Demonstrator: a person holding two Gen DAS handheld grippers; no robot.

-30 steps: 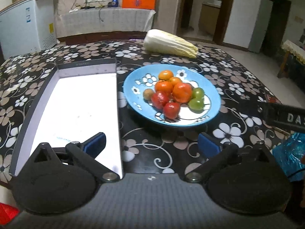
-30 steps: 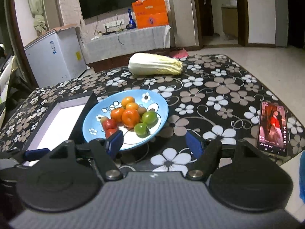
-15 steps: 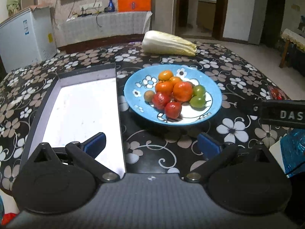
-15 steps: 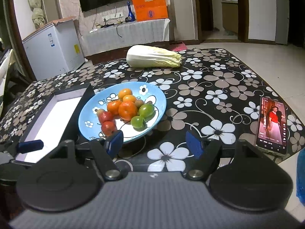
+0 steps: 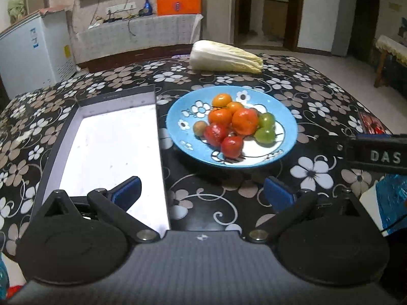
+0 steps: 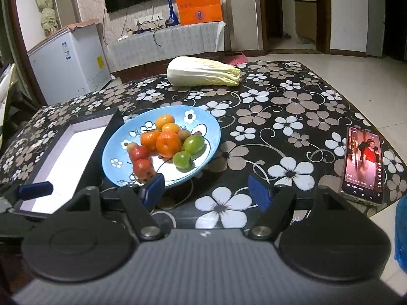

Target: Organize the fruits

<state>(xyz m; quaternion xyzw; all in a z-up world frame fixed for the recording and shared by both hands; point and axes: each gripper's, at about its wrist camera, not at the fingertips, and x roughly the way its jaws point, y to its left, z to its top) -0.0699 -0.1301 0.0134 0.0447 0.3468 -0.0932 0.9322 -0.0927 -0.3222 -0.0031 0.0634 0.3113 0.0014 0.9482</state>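
Fruit plate (image 5: 178,137) right of tray (image 5: 157,152), before cabbage (image 5: 223,57).

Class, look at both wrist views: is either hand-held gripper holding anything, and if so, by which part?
Nothing is held. The left hand-held gripper and the right hand-held gripper both stand open above the table, short of the fruit plate.

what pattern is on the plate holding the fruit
Light blue plate with white flowers outlined in black; clearest in the right wrist view.

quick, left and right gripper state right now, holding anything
Left gripper: open, holding nothing, above the table short of the blue plate.
Right gripper: open, holding nothing, at the plate's near edge.
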